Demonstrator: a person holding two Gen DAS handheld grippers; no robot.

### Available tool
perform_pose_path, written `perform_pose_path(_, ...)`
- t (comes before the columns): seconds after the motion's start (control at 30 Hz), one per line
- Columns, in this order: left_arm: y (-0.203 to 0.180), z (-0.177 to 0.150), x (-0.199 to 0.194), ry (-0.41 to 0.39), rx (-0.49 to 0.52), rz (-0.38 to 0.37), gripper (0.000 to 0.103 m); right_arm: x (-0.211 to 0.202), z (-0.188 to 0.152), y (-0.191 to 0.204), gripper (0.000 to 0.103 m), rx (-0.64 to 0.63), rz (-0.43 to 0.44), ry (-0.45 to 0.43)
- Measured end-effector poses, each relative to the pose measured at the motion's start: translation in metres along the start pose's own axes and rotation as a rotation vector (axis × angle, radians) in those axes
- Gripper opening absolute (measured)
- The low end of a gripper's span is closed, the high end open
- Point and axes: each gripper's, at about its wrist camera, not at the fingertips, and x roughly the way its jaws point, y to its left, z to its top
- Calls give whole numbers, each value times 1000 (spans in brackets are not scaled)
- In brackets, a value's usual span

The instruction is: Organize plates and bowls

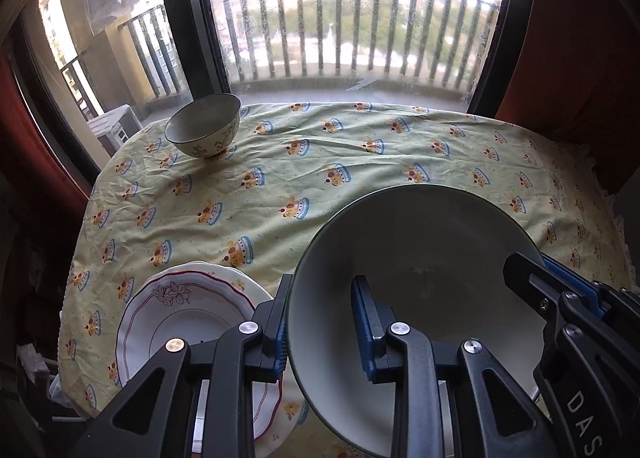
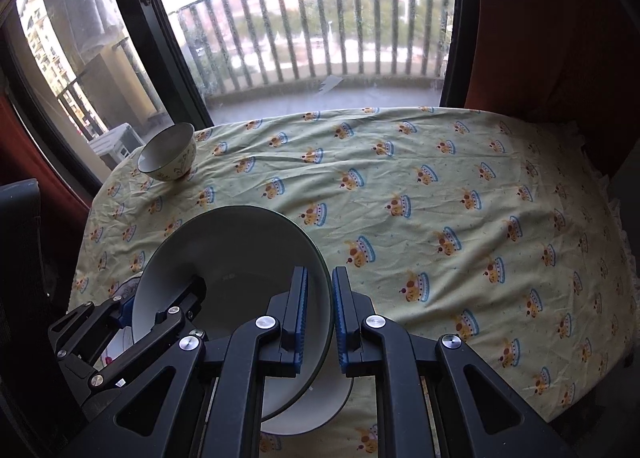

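Note:
A large pale green bowl is held tilted above the table's near left part. My left gripper is shut on its left rim, one finger outside the wall and one inside. My right gripper is shut on the opposite rim. Each gripper also shows in the other's view: the right gripper and the left gripper. A stack of white scalloped plates with a red line and flower print lies under and left of the bowl, and a white plate edge shows below it. A small floral bowl stands at the far left corner.
The table wears a wrinkled yellow-green cloth with a crown print. Its far edge meets a window with a balcony railing outside. Red curtains hang at both sides. A dark chair back stands to the left.

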Motion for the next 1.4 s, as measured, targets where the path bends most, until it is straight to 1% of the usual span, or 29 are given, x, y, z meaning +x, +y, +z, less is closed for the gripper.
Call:
perform_pose_path(0.23, -7, -20, 12, 48, 17, 8, 26, 9, -21, -10, 16, 12, 3, 44)
perform_pose_path(0.5, -10, -34, 30, 114, 26, 22, 26, 28, -36, -16, 16, 11, 3, 109)
perform_pose_path(0.87, -8, -45, 52, 199, 14, 23, 26, 53, -45, -17, 16, 12, 8, 185)
perform_pose_path(1.0, -8, -47, 60, 223, 9, 9, 26, 58, -47, -16, 16, 6, -4, 192)
perform_pose_path(1.13, -10, -47, 60, 214, 16, 11, 26, 59, -47, -16, 16, -4, -17, 187)
perform_pose_path(1.17, -10, -47, 59, 213, 17, 8, 26, 59, -47, -16, 16, -2, -19, 186)
perform_pose_path(1.2, -10, -47, 59, 214, 18, 7, 26, 59, -47, -16, 19, -3, -14, 189)
perform_pose_path(1.27, -10, -48, 59, 216, 21, 1, 27, 59, -48, -15, 19, -1, -24, 185)
perform_pose_path(1.3, -10, -48, 59, 216, 20, -6, 30, 59, -48, -15, 20, 0, -25, 182)
perform_pose_path(1.33, -10, -49, 58, 216, 21, -12, 34, 59, -48, -15, 22, 1, -23, 182)
perform_pose_path(1.37, -11, -49, 58, 216, 22, -18, 35, 59, -49, -14, 25, 1, -16, 183)
perform_pose_path(1.4, -11, -49, 58, 217, 22, -21, 36, 59, -49, -13, 31, 0, -5, 184)
